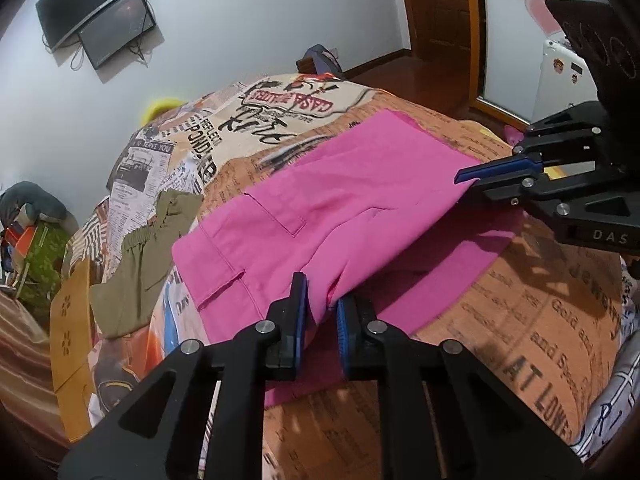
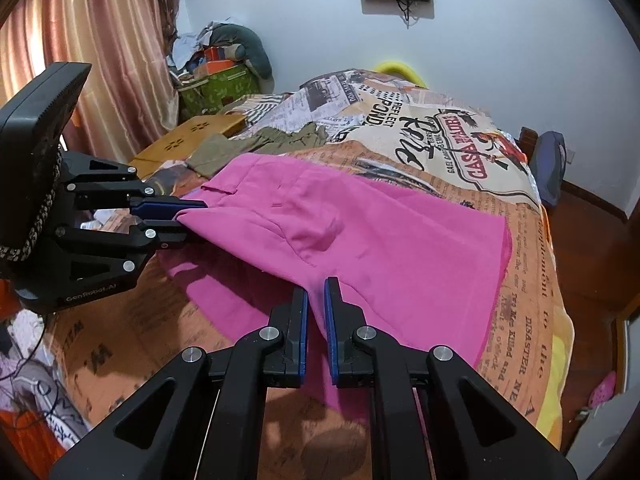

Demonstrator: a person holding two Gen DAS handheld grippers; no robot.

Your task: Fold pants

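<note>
Pink pants (image 1: 340, 196) lie on the bed, partly folded over themselves, also in the right wrist view (image 2: 360, 232). My left gripper (image 1: 322, 300) is shut on the near edge of the pink fabric and holds it lifted; it shows in the right wrist view (image 2: 188, 214) at the left. My right gripper (image 2: 316, 300) is shut on another part of that edge, a little above the bed; it shows in the left wrist view (image 1: 468, 180) at the right. A lower pink layer lies flat beneath the lifted one.
The bed has a newspaper-print cover (image 1: 520, 320). Olive-green clothing (image 1: 136, 272) and a yellow-brown cardboard piece (image 1: 72, 320) lie at the bed's far side. A cluttered pile (image 2: 216, 76) stands by the curtain. Wooden floor and a door (image 1: 440, 20) are beyond.
</note>
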